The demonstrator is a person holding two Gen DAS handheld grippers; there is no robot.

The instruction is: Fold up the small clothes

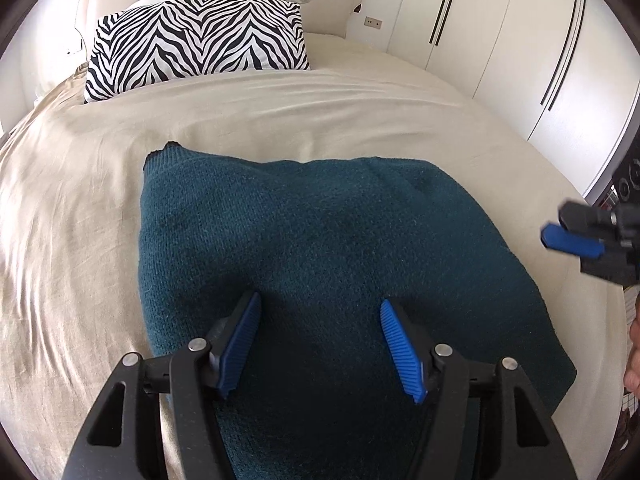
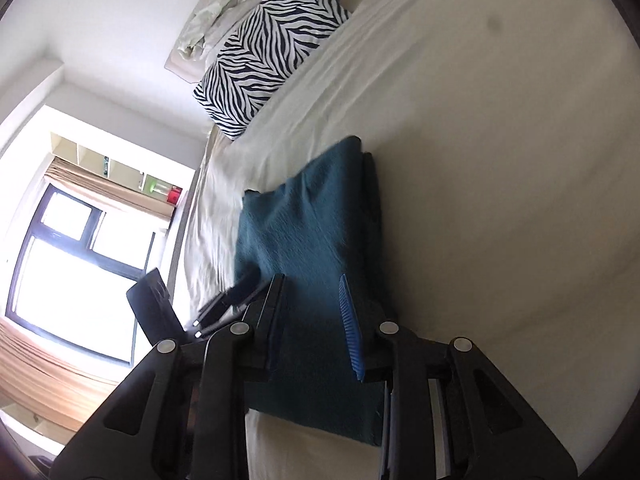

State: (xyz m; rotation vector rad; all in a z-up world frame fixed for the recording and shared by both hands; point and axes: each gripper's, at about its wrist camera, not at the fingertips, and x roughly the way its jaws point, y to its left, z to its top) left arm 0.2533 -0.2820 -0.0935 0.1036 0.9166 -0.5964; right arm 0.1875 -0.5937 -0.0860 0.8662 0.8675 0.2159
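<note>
A: Any writing to log? Labels, brands, numbers?

B: None that can be read, in either wrist view.

A: The dark panel point(image 1: 630, 184) at the right edge of the left view?

B: Round marks on it, too small and cut off to tell.

A: The red and green containers point(image 2: 166, 192) on the shelf by the window?

B: Colour only; any print is too small.

A: The wall socket point(image 1: 373, 22)?

B: Plain plate, nothing legible.
</note>
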